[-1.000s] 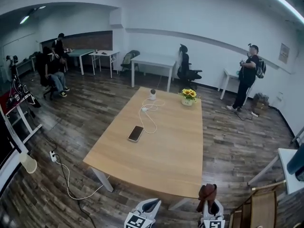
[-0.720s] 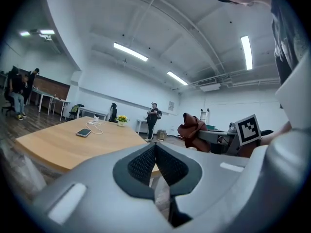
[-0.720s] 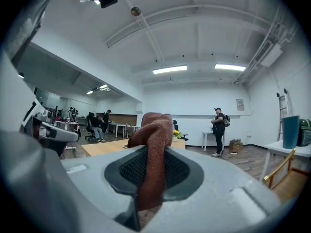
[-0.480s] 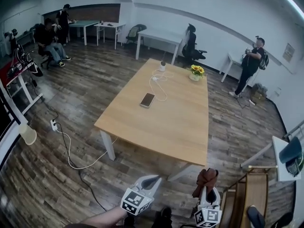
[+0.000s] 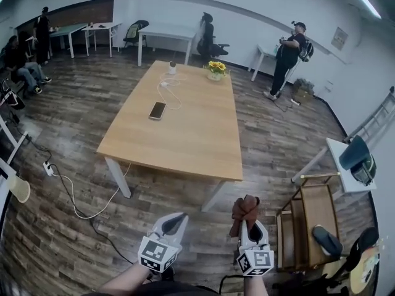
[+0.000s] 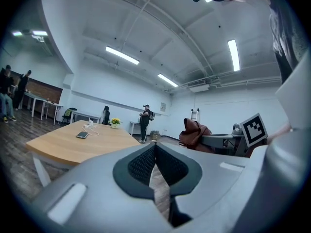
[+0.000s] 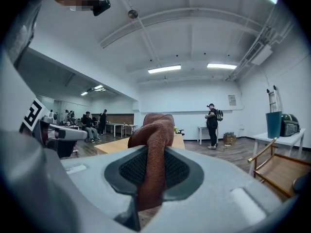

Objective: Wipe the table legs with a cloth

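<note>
a: wood-plank floor, big open room. pale wooden table point(image 5: 185, 134) stands ahead of both grippers, apart from them. where's the cloth?
b: brown cloth point(image 5: 244, 209) is pinched in the right gripper point(image 5: 248, 224). jaws clamped on its middle, a bunched fold poking up past the tips. left gripper point(image 5: 174, 221) has its jaws pressed together on nothing.
a: nearest leg?
b: near-right leg point(image 5: 213, 196). it slants from the table corner down to the floor, ahead and a little left of the cloth. near-left leg point(image 5: 117, 177) is further off, on the left gripper's side.
a: so the right gripper leads.
b: my read, yes. the leg's long axis runs top to floor at a tilt, so the cloth should go forward and low, then stroke along that line. cloth and leg well apart, wiping not begun.
a: hazards?
b: white cable point(image 5: 74, 197) trails on the floor by the near-left leg, and a wooden rack point(image 5: 308, 217) sits close on the right
</note>
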Demonstrator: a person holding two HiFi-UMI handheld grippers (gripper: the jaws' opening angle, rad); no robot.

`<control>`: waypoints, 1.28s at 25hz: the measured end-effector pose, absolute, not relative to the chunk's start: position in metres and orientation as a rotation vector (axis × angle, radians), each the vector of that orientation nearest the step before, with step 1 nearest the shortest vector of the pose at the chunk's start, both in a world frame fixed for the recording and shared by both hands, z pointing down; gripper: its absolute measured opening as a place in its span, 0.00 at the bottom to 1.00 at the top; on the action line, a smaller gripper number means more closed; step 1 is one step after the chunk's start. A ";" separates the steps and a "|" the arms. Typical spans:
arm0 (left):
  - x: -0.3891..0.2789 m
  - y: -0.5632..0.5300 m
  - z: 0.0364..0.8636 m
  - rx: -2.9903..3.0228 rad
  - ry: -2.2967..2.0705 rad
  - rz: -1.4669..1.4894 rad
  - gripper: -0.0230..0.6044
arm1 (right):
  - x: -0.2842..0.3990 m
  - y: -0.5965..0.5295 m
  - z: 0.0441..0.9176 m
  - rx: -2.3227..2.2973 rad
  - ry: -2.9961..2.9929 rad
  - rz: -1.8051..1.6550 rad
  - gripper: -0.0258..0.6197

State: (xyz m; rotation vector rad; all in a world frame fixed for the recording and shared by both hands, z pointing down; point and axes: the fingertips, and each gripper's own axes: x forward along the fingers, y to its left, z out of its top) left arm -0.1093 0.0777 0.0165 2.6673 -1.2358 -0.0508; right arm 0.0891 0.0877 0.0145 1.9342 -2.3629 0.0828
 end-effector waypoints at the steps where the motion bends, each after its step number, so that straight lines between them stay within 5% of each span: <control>1: -0.109 0.083 0.014 2.667 -1.249 -0.055 0.07 | 0.085 0.093 0.014 1.918 -2.384 0.082 0.14; 32: -0.065 0.302 -0.002 2.677 -1.371 -0.024 0.07 | 0.088 0.320 0.033 1.736 -2.474 0.191 0.13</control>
